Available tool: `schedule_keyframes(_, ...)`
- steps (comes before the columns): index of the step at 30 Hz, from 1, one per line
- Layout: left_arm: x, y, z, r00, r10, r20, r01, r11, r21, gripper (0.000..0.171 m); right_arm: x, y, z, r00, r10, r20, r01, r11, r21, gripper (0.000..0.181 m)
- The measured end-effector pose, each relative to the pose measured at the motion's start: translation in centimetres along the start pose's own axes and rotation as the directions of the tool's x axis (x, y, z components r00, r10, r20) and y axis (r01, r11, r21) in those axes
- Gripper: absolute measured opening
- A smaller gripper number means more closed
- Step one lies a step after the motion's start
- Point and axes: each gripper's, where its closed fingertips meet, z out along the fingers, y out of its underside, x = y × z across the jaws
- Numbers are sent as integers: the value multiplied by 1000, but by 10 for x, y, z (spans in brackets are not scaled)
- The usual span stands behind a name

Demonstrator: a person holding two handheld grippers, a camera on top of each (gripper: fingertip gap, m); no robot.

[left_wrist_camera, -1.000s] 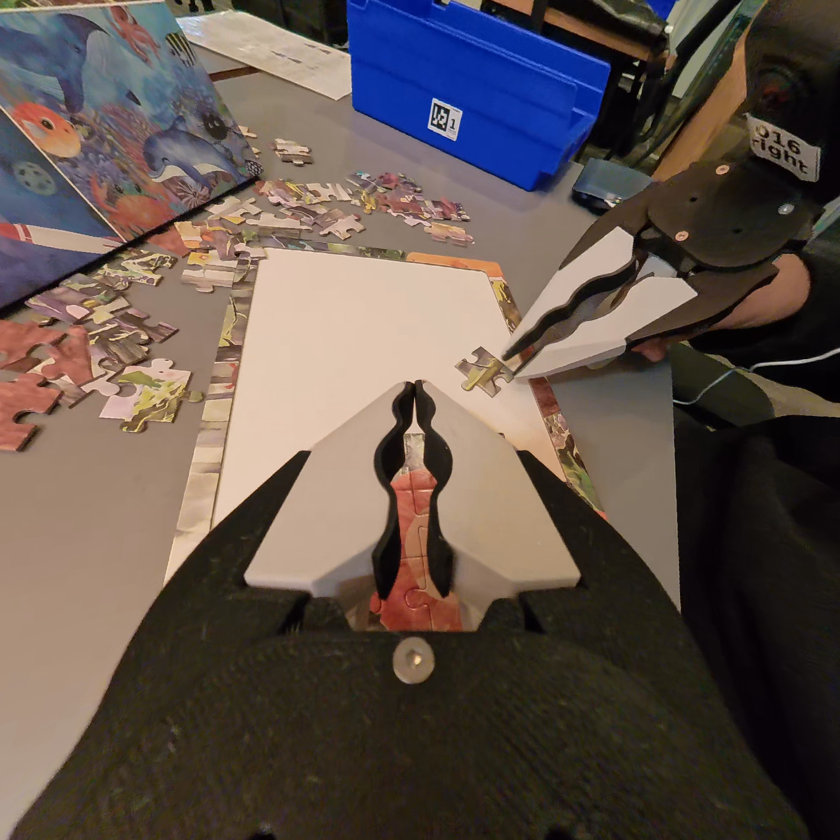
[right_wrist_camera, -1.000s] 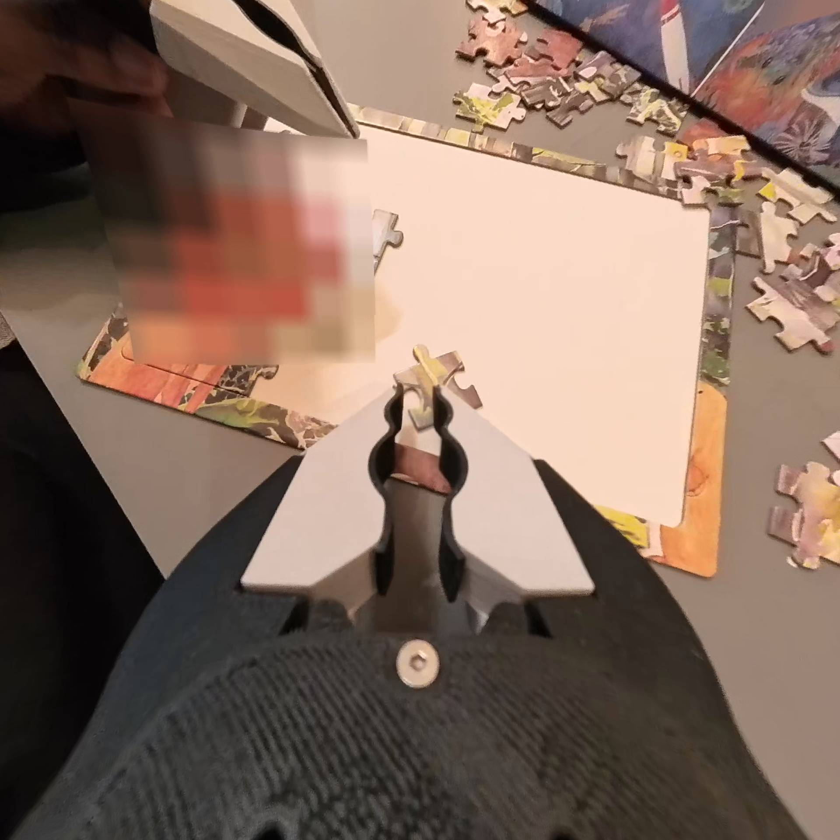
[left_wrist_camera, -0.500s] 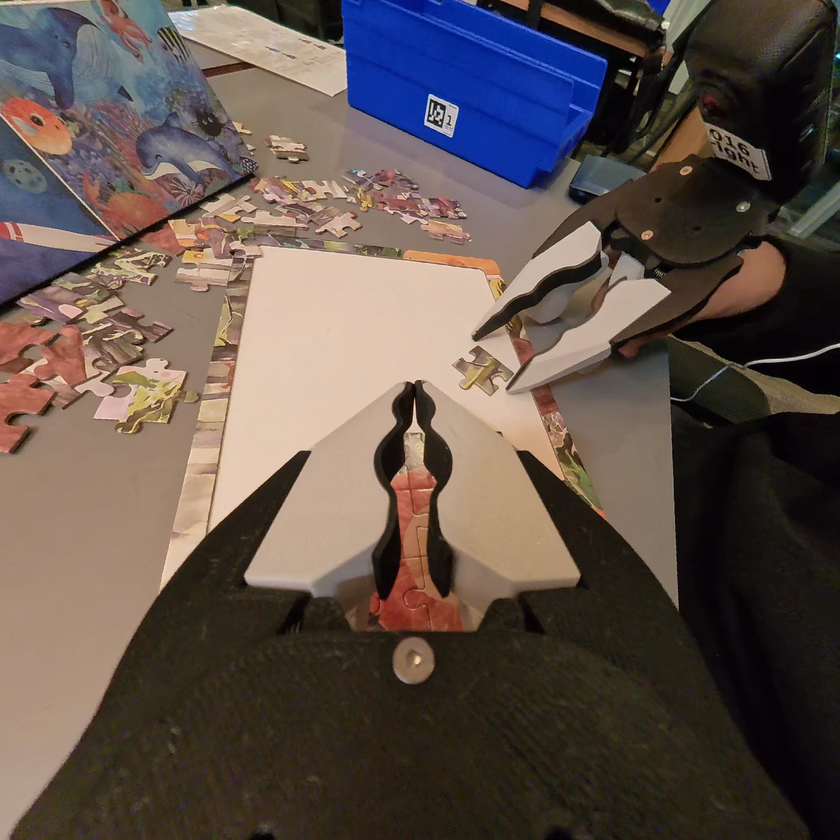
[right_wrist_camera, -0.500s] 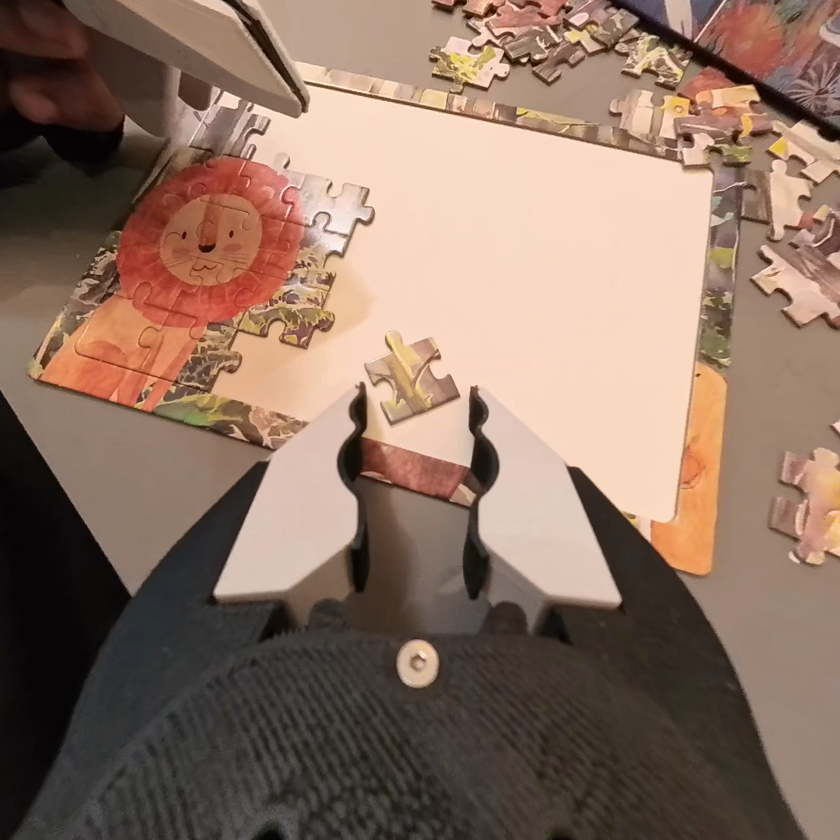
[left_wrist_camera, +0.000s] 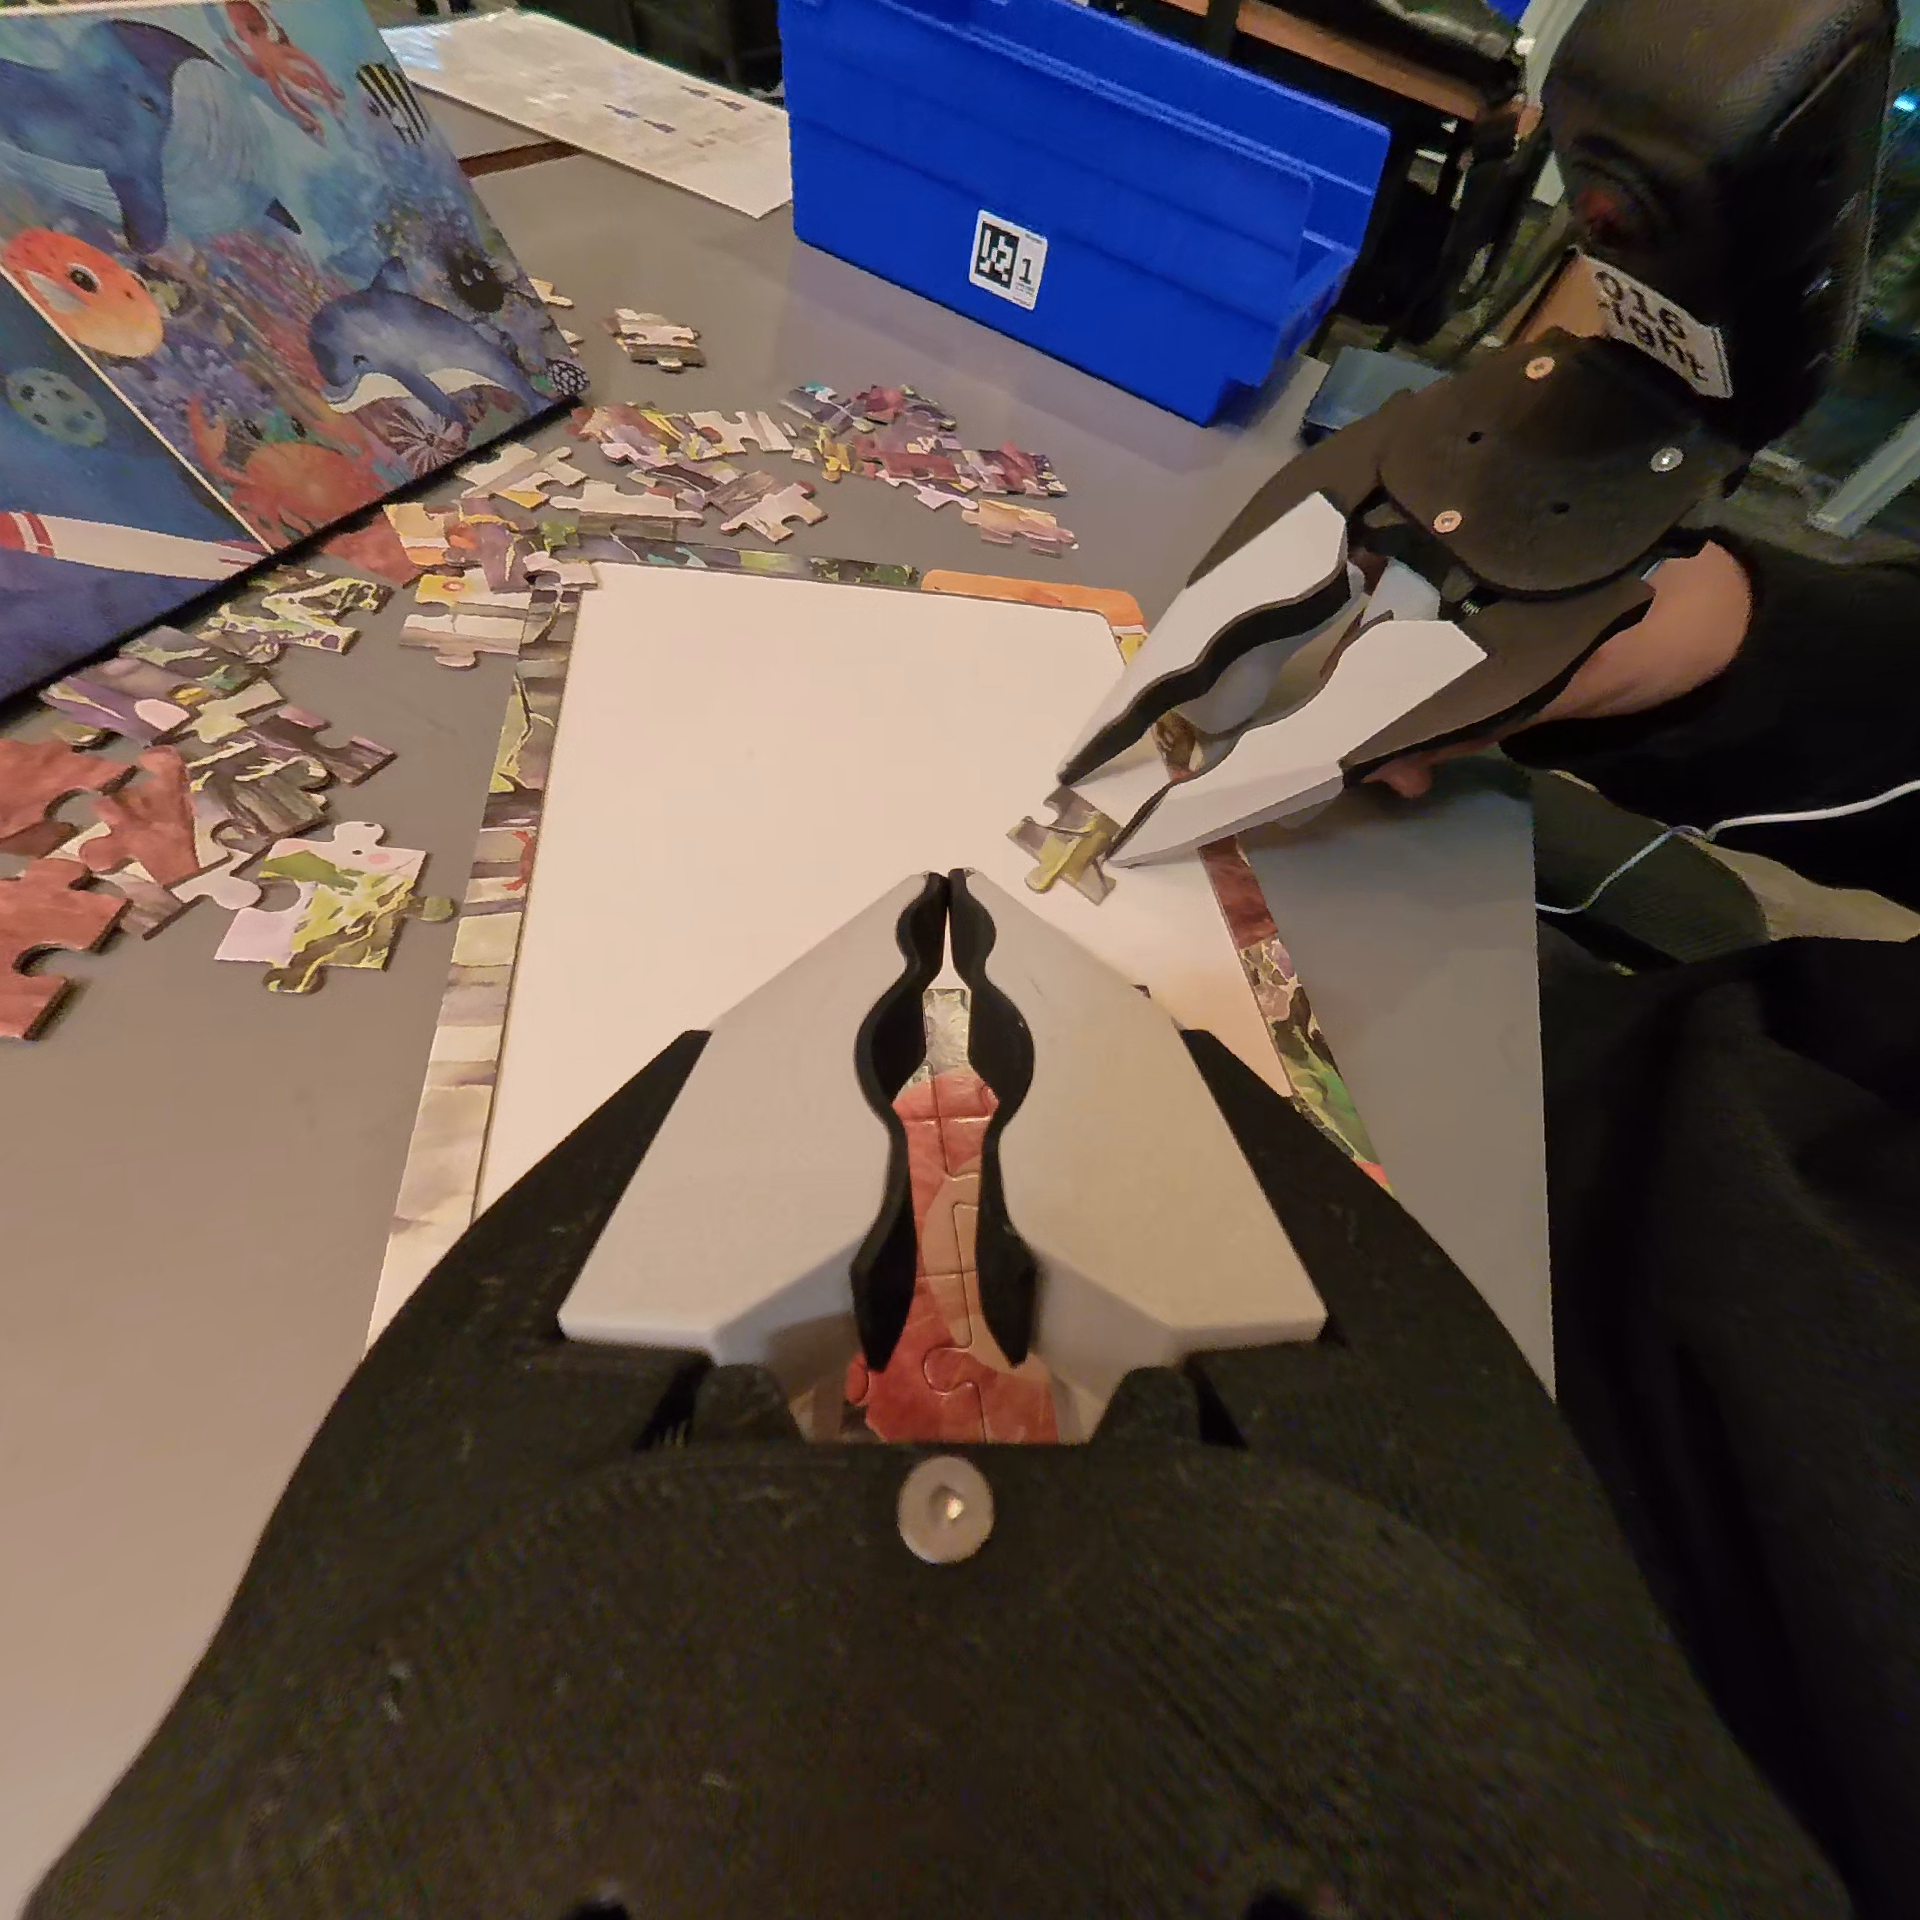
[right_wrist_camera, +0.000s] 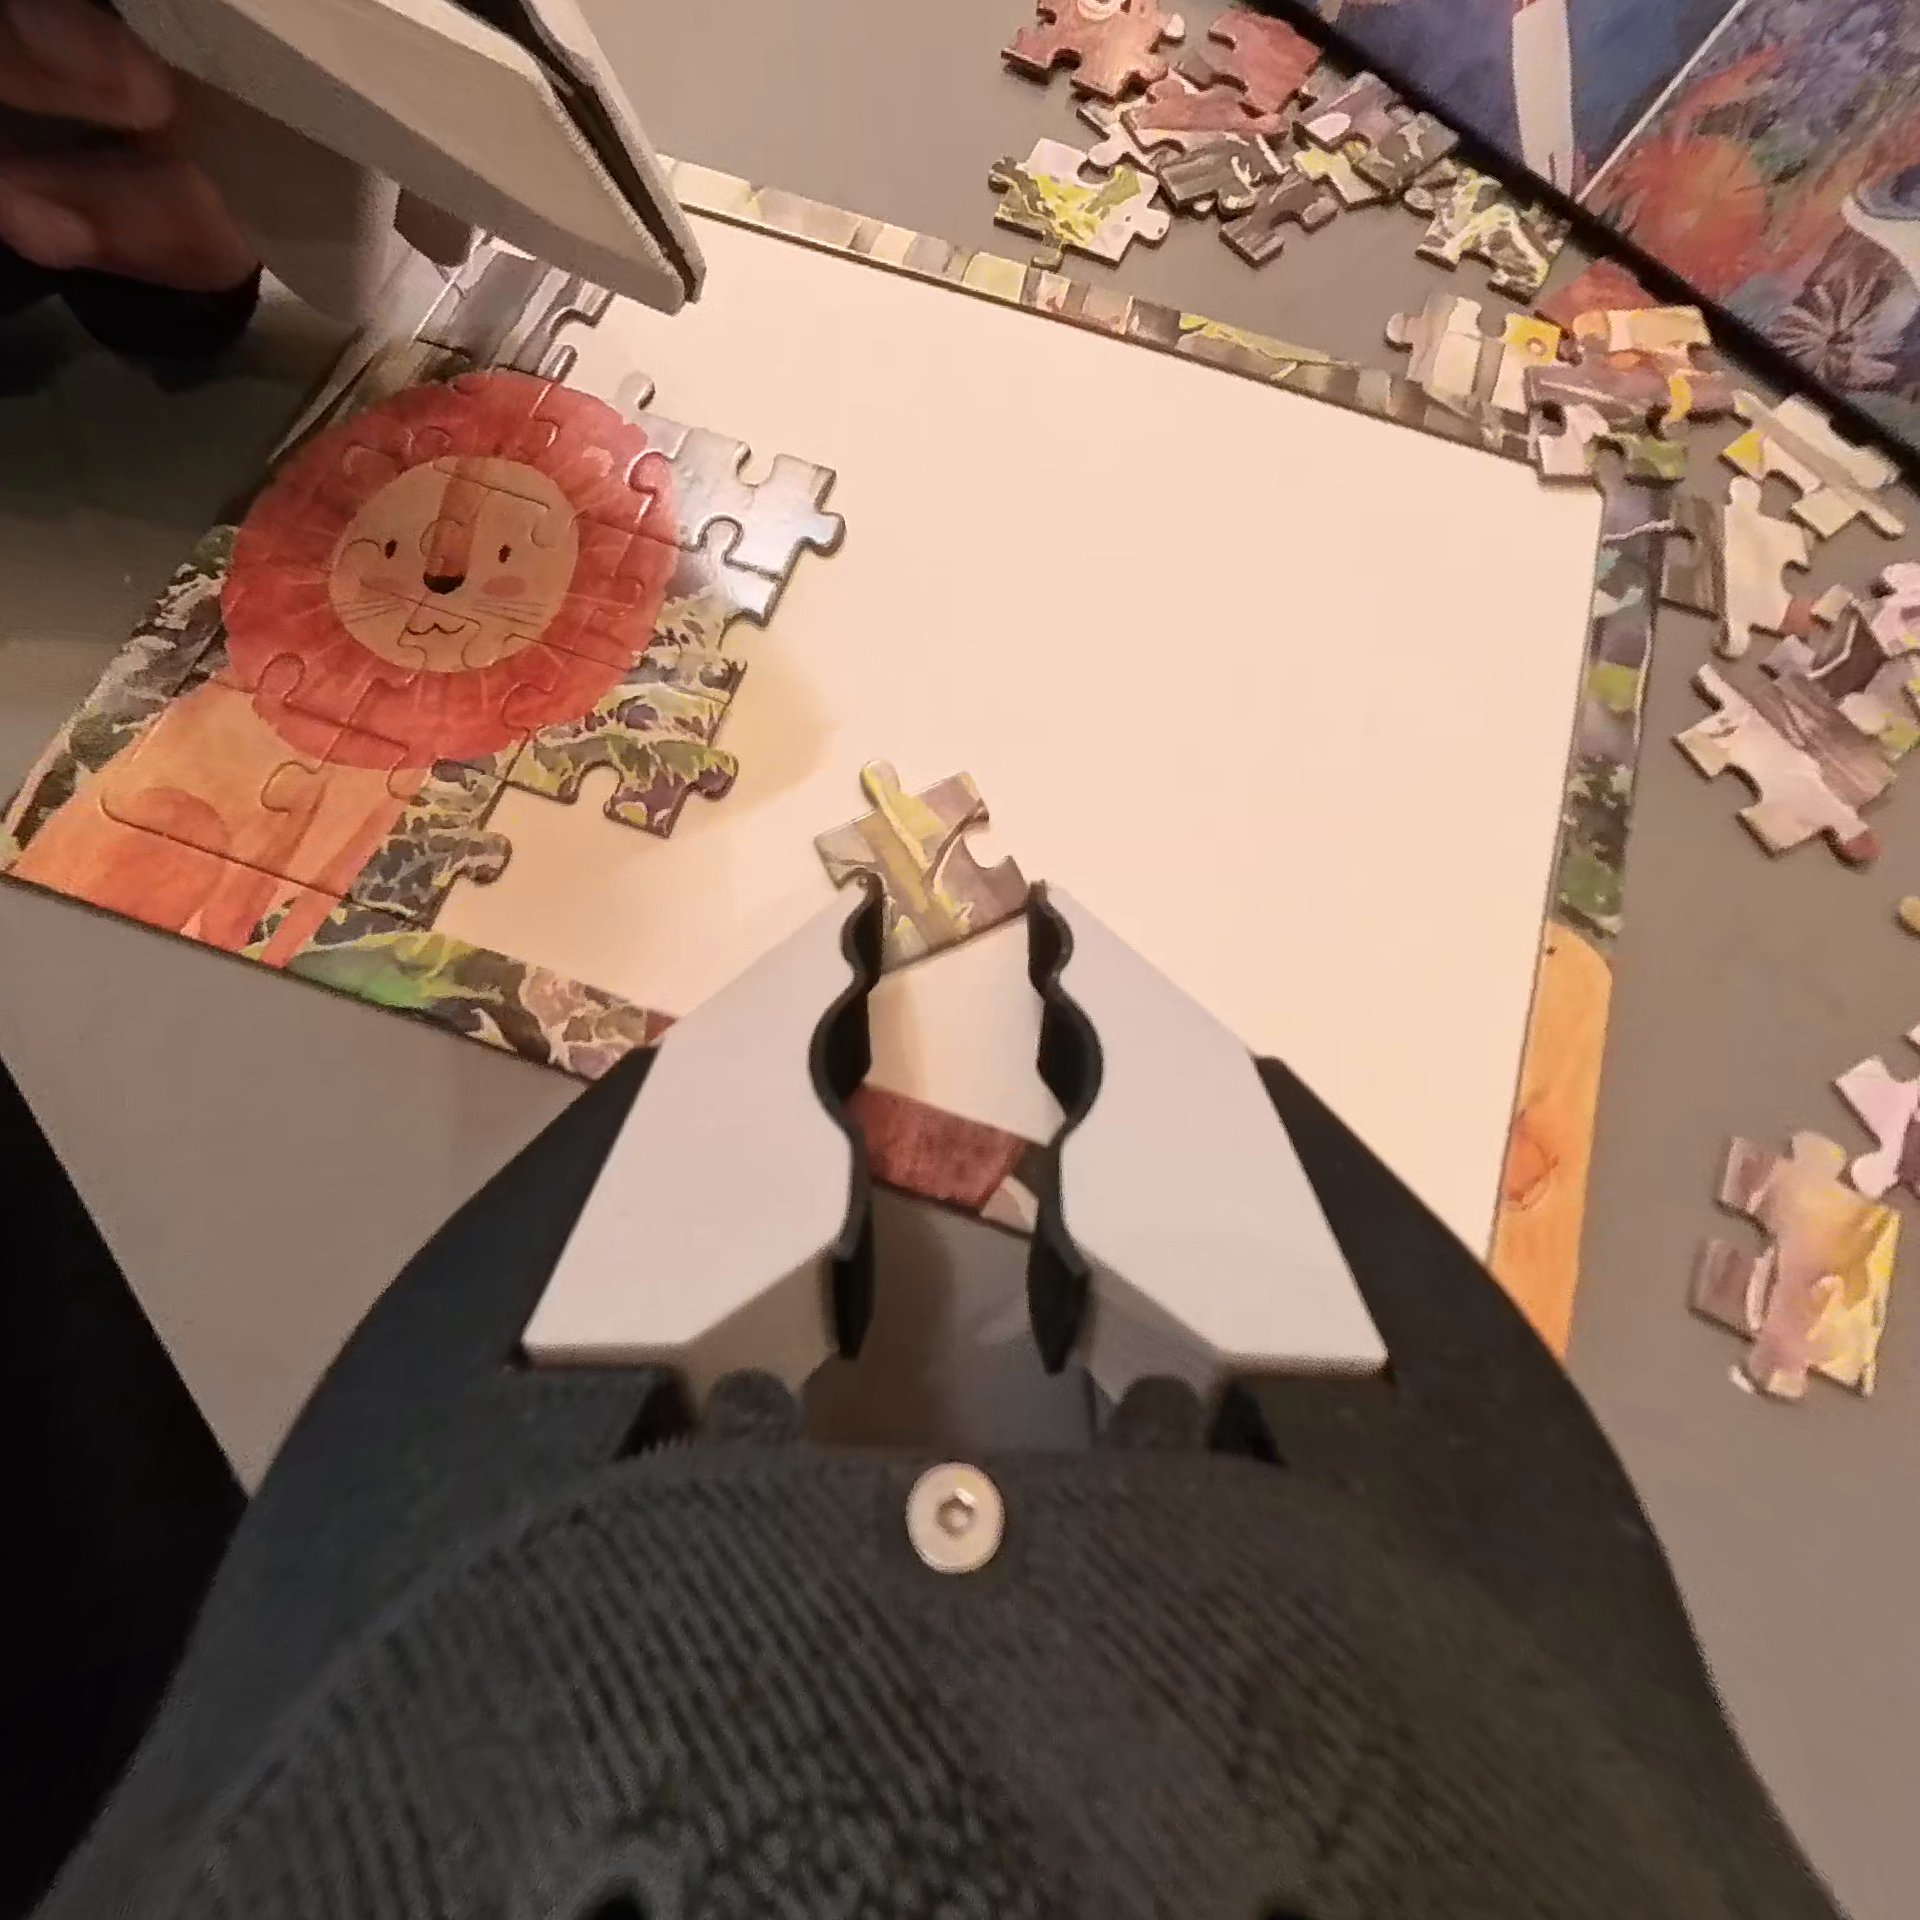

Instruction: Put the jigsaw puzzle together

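The grey bench (left_wrist_camera: 208, 1195) carries a white rectangular puzzle tray with a printed jungle border (right_wrist_camera: 1195, 540). Beyond the tray's far end stands a blue plastic bin (left_wrist_camera: 1081, 197), and off its left corner leans a large blue sea-animal puzzle picture (left_wrist_camera: 208, 270). In the tray's near corner sits the assembled block of lion-face pieces (right_wrist_camera: 436, 582); scattered loose cardboard pieces (left_wrist_camera: 249, 769) ring the tray on the bench.

Compared with half a second ago, the right gripper (right_wrist_camera: 956, 914) has dropped closer to the tray, and its jaws, then wider apart, have narrowed yet remain parted with nothing held. The single green-and-grey loose puzzle piece (right_wrist_camera: 920, 857) lies flat on the tray's white floor, its near edge between those jaw tips, no longer clear ahead of them.

The left gripper (left_wrist_camera: 951, 883) hangs over the lion block unchanged, jaws pressed together and empty.
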Motion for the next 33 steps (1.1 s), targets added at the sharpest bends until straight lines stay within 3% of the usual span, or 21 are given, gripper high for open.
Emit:
schedule_keyframes(1, 0, 0, 0, 1000, -5, -2, 5, 1000, 4, 0, 1, -2, 2, 1000, -18, 4, 18, 1000, 2, 12)
schedule_keyframes(3, -2, -2, -1, 1000, -15, -5, 15, 1000, 15, 0, 0, -7, 6, 997, -75, 34, 75, 997, 14, 3)
schedule_keyframes(9, -30, 10, -1, 991, 91, 100, -81, 991, -106, 0, 0, -19, 18, 961, -199, 193, 206, 978, -17, 14)
schedule_keyframes(15, -40, -1, -8, 993, 21, 120, -19, 1000, -19, 0, 7, -40, 11, 963, -172, 209, 162, 985, 63, 23)
schedule_keyframes(18, -43, -3, -11, 994, -21, 105, 20, 1000, 7, 0, 12, -37, 5, 968, -148, 201, 134, 988, 81, 31)
schedule_keyframes(27, -39, 10, 0, 996, 4, 87, 4, 995, -97, 0, 9, -21, 11, 930, -207, 303, 203, 978, 45, 47)
schedule_keyframes(33, -40, 9, -1, 997, -17, 80, 24, 996, -91, 0, 2, -15, 19, 907, -262, 329, 275, 961, 6, 40)
